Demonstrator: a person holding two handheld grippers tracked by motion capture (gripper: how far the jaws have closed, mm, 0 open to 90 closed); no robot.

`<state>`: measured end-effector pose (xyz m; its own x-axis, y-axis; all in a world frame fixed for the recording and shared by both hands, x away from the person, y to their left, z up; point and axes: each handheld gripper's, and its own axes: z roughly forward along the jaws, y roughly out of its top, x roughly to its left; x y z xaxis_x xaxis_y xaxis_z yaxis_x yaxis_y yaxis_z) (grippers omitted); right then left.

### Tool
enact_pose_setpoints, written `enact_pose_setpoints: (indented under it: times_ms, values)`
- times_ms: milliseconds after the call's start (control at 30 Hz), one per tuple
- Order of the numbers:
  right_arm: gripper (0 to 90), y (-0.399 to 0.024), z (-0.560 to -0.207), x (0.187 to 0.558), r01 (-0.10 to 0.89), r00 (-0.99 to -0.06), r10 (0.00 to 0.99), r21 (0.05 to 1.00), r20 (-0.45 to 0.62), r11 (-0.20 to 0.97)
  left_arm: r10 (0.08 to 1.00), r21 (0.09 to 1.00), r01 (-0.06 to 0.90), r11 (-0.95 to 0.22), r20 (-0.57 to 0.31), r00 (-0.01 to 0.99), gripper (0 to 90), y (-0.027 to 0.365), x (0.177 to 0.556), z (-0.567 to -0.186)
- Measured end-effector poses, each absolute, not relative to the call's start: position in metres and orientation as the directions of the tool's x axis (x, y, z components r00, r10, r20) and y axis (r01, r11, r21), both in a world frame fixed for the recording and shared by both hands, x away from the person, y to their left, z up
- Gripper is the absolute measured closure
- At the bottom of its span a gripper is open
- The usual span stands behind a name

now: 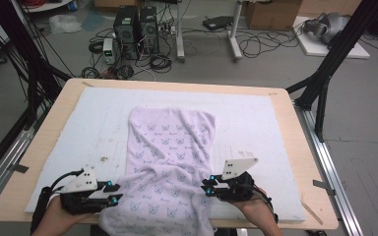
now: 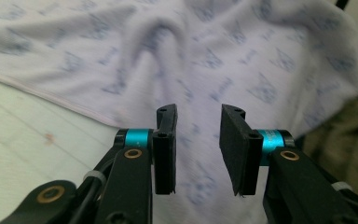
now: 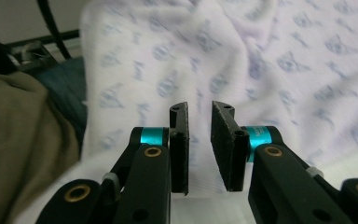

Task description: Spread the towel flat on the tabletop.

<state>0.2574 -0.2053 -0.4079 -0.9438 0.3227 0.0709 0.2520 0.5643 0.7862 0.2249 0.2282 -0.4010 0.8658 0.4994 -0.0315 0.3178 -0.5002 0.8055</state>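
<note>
From the high view, the lilac towel (image 1: pixel 170 162) runs from mid-table to the near edge of the white mat (image 1: pixel 256 113), bunched between my left gripper (image 1: pixel 112 192) and right gripper (image 1: pixel 207 185). Along my left gripper (image 2: pixel 197 149), the fingers (image 2: pixel 165 149) stand apart, gripping nothing, over cloth. Along my right gripper (image 3: pixel 199 147), the fingers (image 3: pixel 226 147) are likewise released, above the towel's edge.

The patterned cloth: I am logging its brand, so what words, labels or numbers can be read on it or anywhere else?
None can be read.
cloth: small script under each printed blue cat-face motif, too small and blurred to read.
right gripper: faint marking on its teal ring, illegible.
</note>
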Motion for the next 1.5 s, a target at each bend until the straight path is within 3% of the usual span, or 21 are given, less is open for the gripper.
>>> enact_pose_setpoints:
  times_ms: [300, 433, 600, 633, 733, 800, 1200, 1333, 1400, 1467, 1500]
  values:
    - [73.6, -0.207, -0.423, 0.287, 0.288, -0.921, 0.385, 0.755, 0.050, 0.590, 0.570, 0.798, 0.353, -0.489, -0.015, 0.822, 80.2, 0.219, 0.286, -0.414]
    - [70.5, -0.212, -0.424, 0.300, 0.326, -0.905, 0.421, 0.743, 0.065, 0.585, 0.585, 0.770, 0.378, -0.514, -0.008, 0.811, 78.0, 0.207, 0.308, -0.424]
    - [69.2, -0.212, -0.427, 0.317, 0.336, -0.887, 0.461, 0.739, 0.039, 0.583, 0.591, 0.715, 0.430, -0.551, -0.029, 0.806, 67.7, 0.194, 0.325, -0.439]
    - [69.2, -0.213, -0.428, 0.322, 0.338, -0.882, 0.469, 0.740, 0.034, 0.581, 0.592, 0.726, 0.417, -0.547, -0.017, 0.806, 68.7, 0.194, 0.325, -0.440]
    - [69.2, -0.216, -0.434, 0.334, 0.380, -0.858, 0.509, 0.752, 0.069, 0.539, 0.584, 0.724, 0.407, -0.558, -0.006, 0.812, 86.5, 0.194, 0.323, -0.439]
    - [69.2, -0.214, -0.438, 0.339, 0.388, -0.856, 0.512, 0.746, 0.073, 0.542, 0.589, 0.717, 0.410, -0.564, 0.000, 0.808, 87.8, 0.195, 0.323, -0.438]
    - [68.4, -0.208, -0.436, 0.343, 0.395, -0.866, 0.492, 0.729, 0.091, 0.560, 0.699, 0.739, 0.450, -0.502, 0.040, 0.714, 88.0, 0.239, 0.331, -0.420]
    - [66.8, -0.199, -0.440, 0.343, 0.392, -0.871, 0.483, 0.718, 0.088, 0.575, 0.672, 0.742, 0.448, -0.499, 0.006, 0.740, 74.6, 0.234, 0.326, -0.426]
    - [67.3, -0.198, -0.441, 0.344, 0.391, -0.870, 0.487, 0.713, 0.079, 0.582, 0.661, 0.729, 0.450, -0.516, 0.004, 0.751, 72.2, 0.231, 0.326, -0.431]
    - [69.3, -0.202, -0.439, 0.347, 0.396, -0.857, 0.511, 0.724, 0.069, 0.566, 0.657, 0.711, 0.459, -0.533, 0.006, 0.754, 74.5, 0.229, 0.327, -0.437]
    - [69.8, -0.204, -0.438, 0.348, 0.402, -0.850, 0.522, 0.727, 0.069, 0.558, 0.654, 0.716, 0.451, -0.534, 0.010, 0.757, 79.8, 0.230, 0.327, -0.438]
